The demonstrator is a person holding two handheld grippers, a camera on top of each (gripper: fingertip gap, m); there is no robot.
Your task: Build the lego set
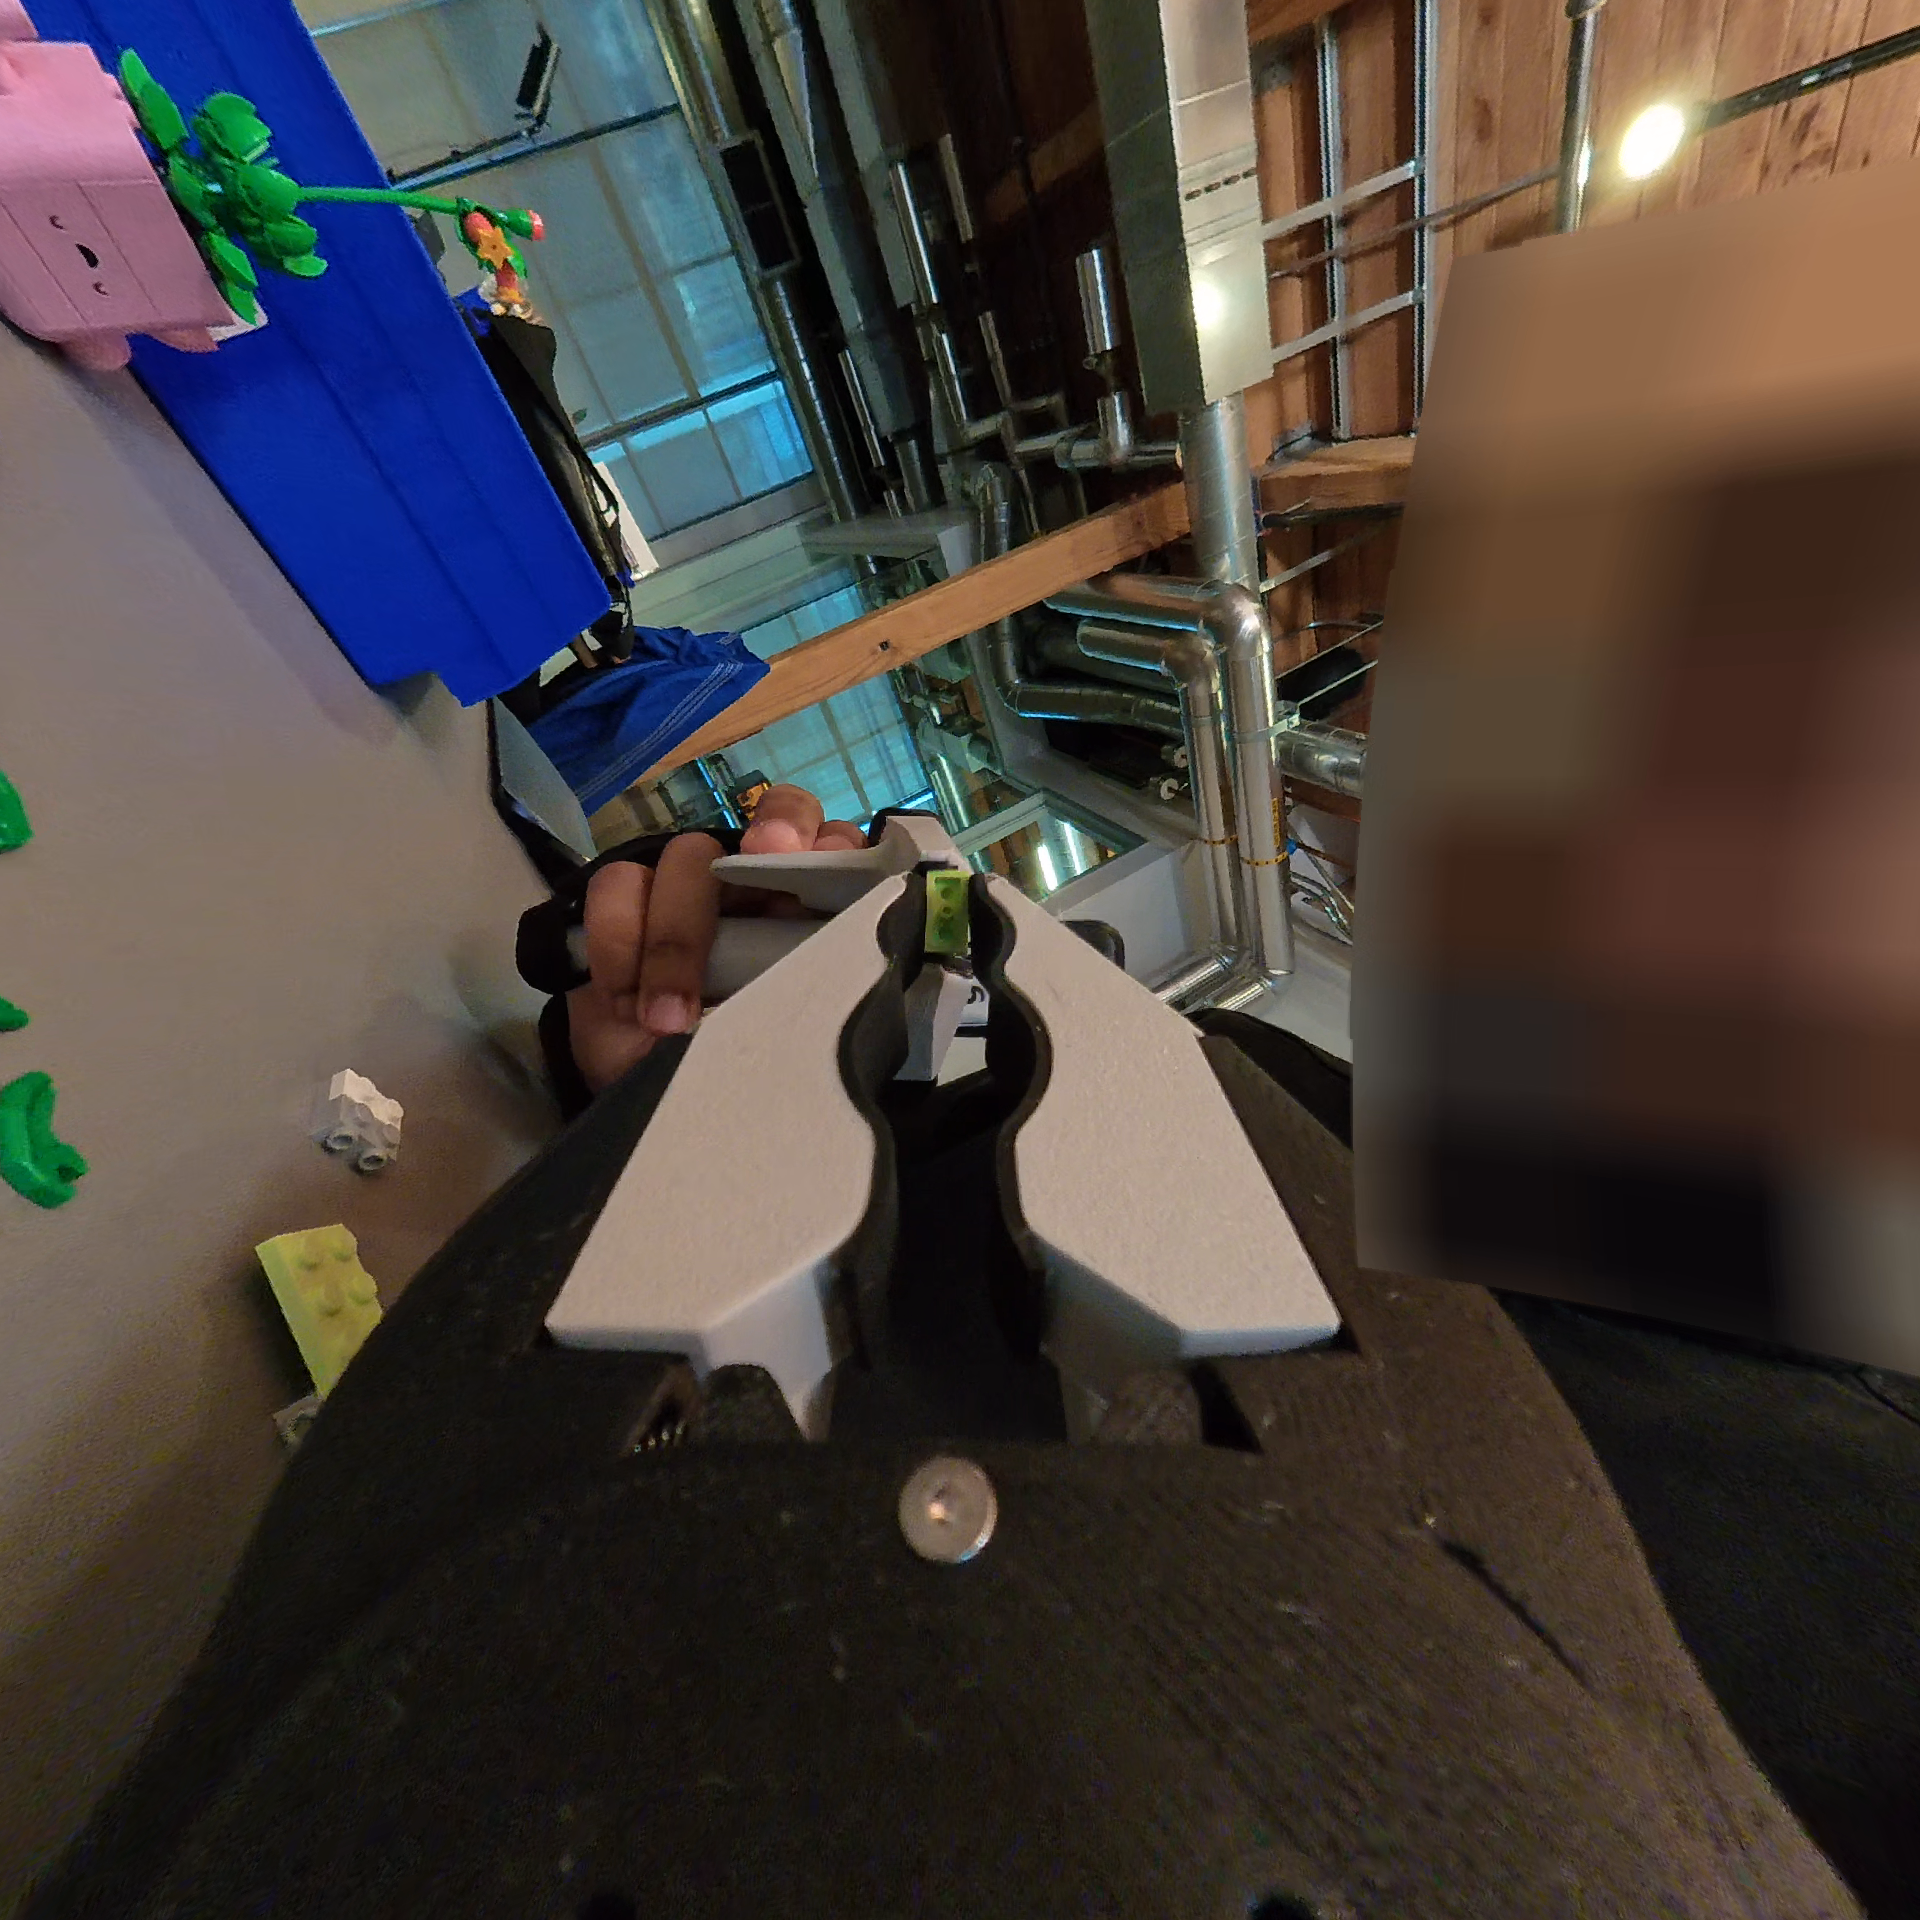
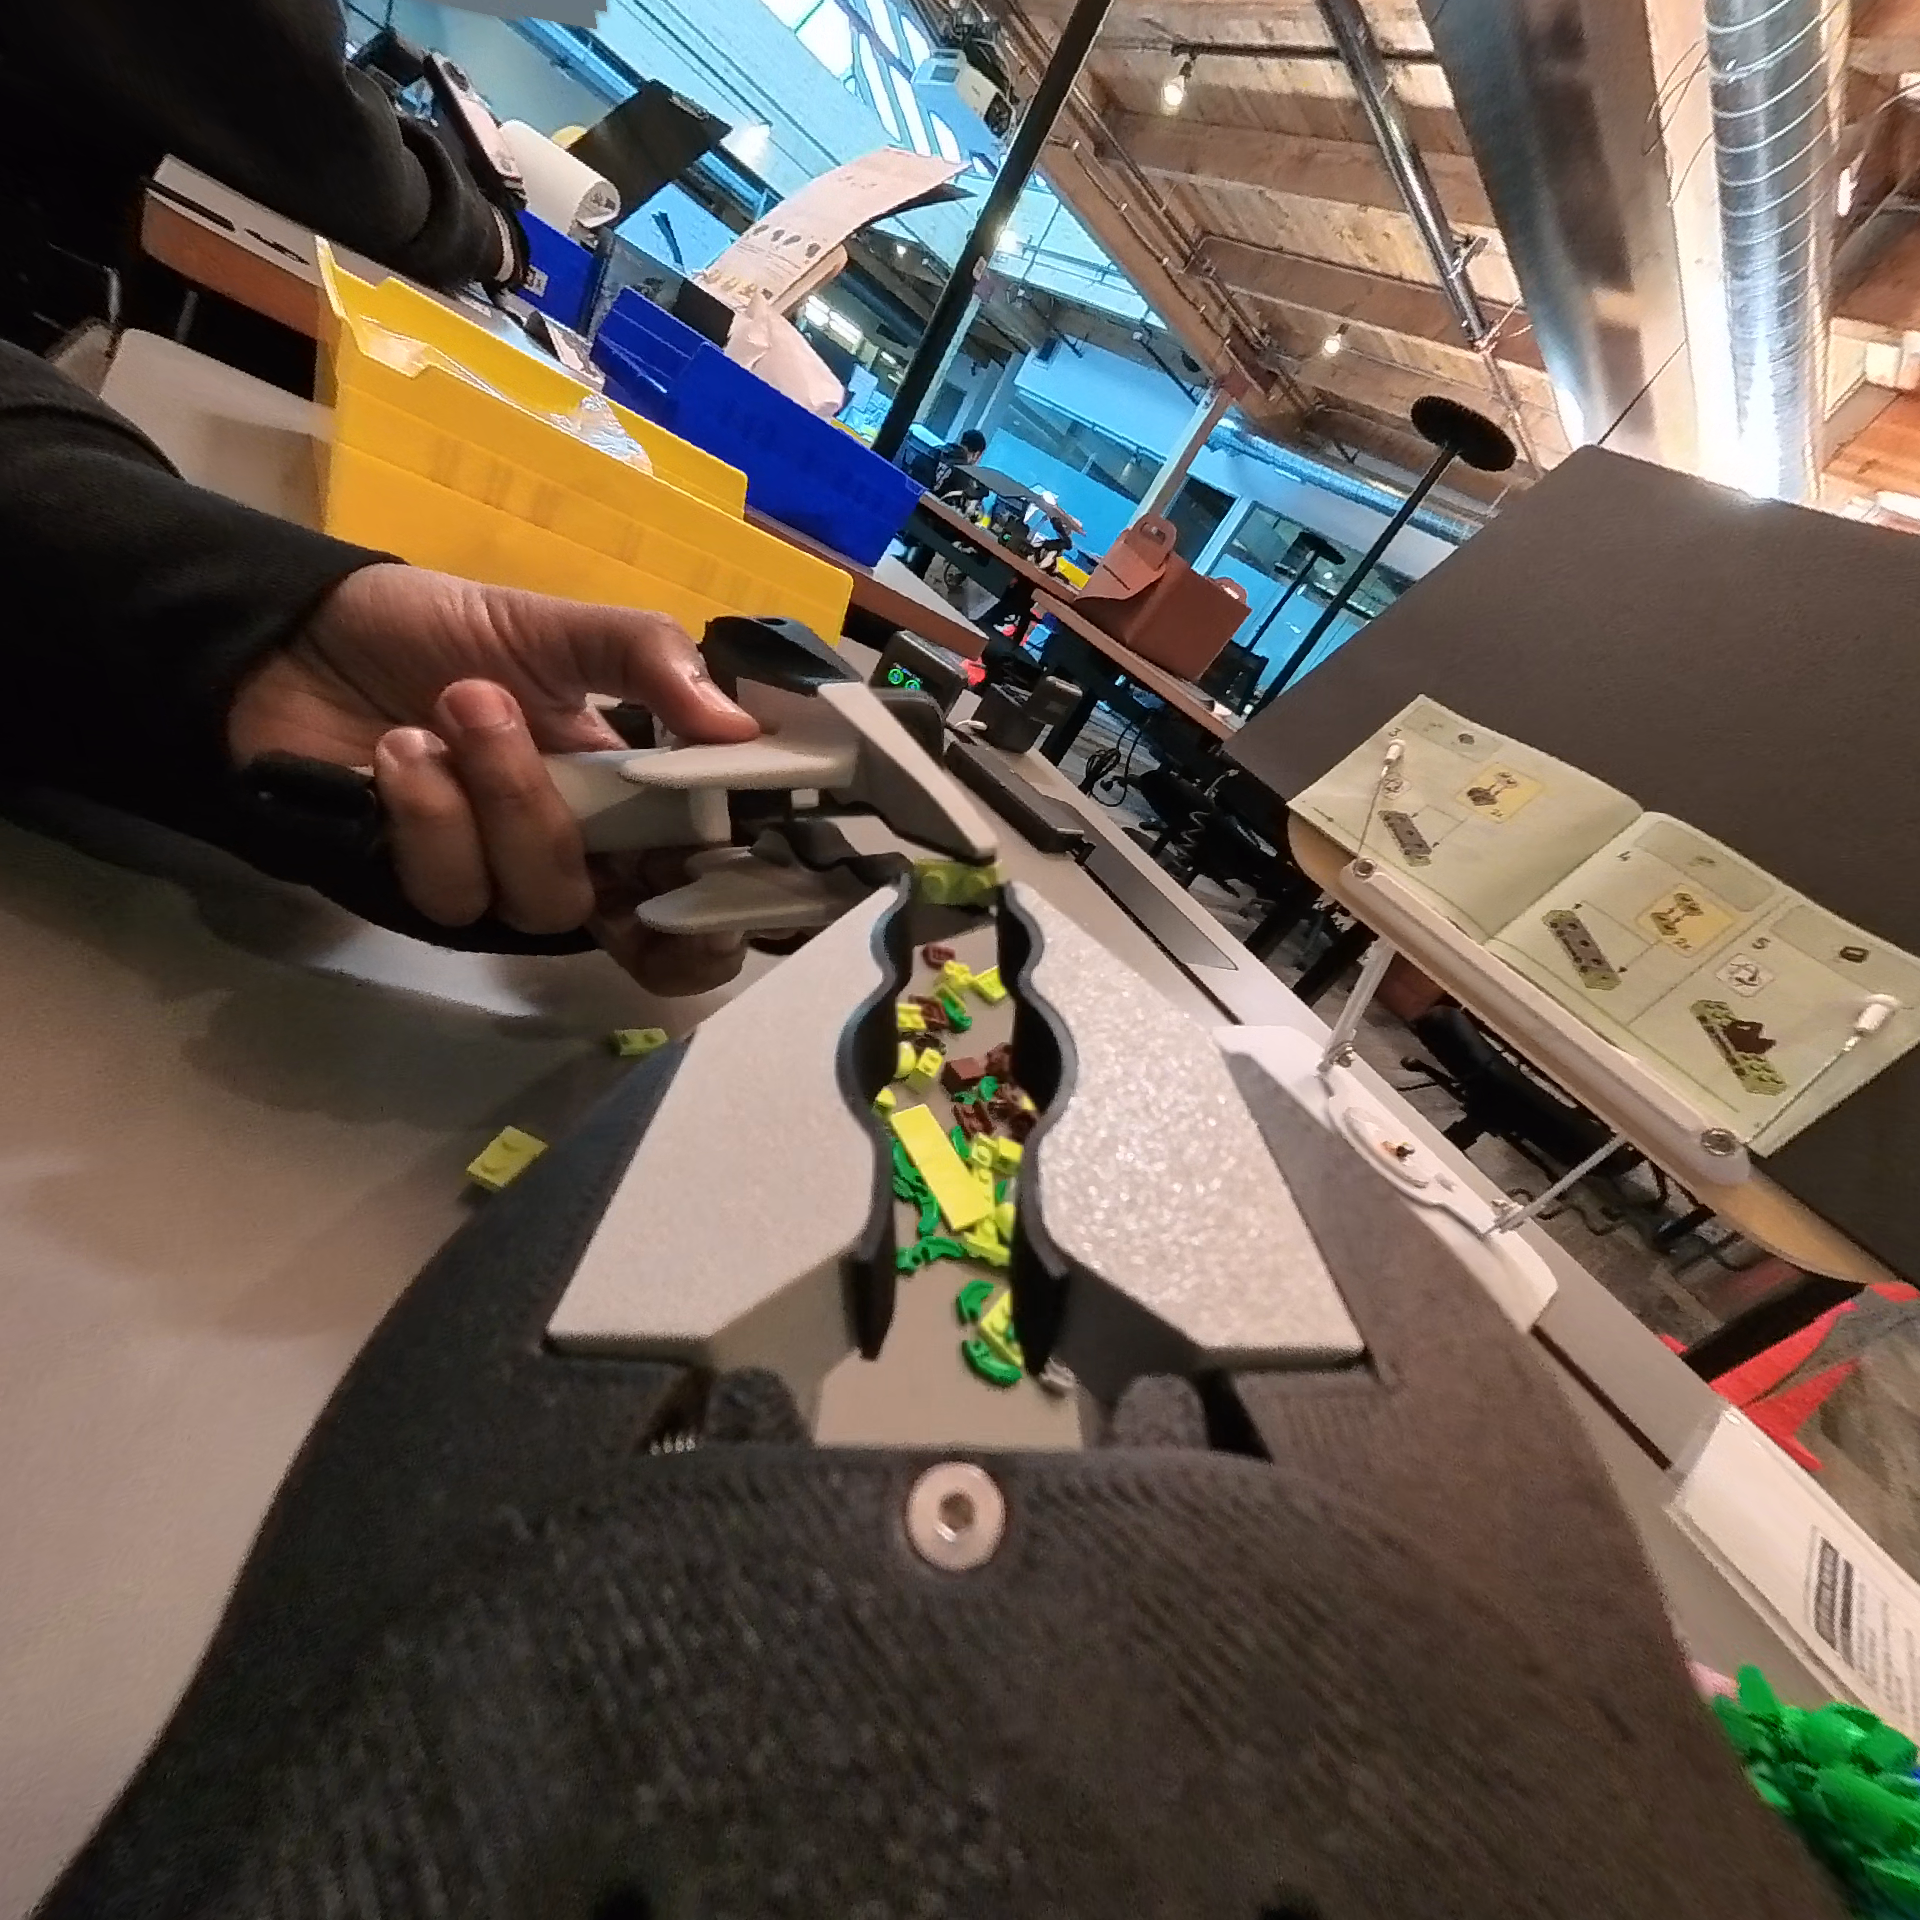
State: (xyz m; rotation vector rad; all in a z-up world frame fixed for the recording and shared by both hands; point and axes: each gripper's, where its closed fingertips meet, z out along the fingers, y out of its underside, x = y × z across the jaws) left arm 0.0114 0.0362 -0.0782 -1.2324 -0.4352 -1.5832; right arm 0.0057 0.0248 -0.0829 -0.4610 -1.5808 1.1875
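A small lime green brick [image 1: 945, 909] sits pinched between the tips of my left gripper [image 1: 943, 906], held up off the grey table [image 1: 208, 831]. In the right wrist view the same lime brick [image 2: 956, 883] lies between the tips of my right gripper [image 2: 951, 891], and the left gripper's fingers [image 2: 914, 774] meet it from the left. Both grippers close on it at the same point. A hand [image 1: 644, 935] holds the right gripper; another hand [image 2: 488, 758] holds the left one. Loose lime, green and brown pieces [image 2: 951, 1132] lie on the table beyond my right fingers.
A pink Lego build with a green plant [image 1: 104, 218] stands by a blue bin [image 1: 364, 436]. A white brick [image 1: 358, 1122], a lime brick [image 1: 322, 1299] and green pieces [image 1: 31, 1138] lie on the table. A yellow bin [image 2: 520, 488], blue bins [image 2: 779, 436] and an open instruction booklet [image 2: 1590, 914] stand around. Both grippers' tips are close together, under 4 cm apart.
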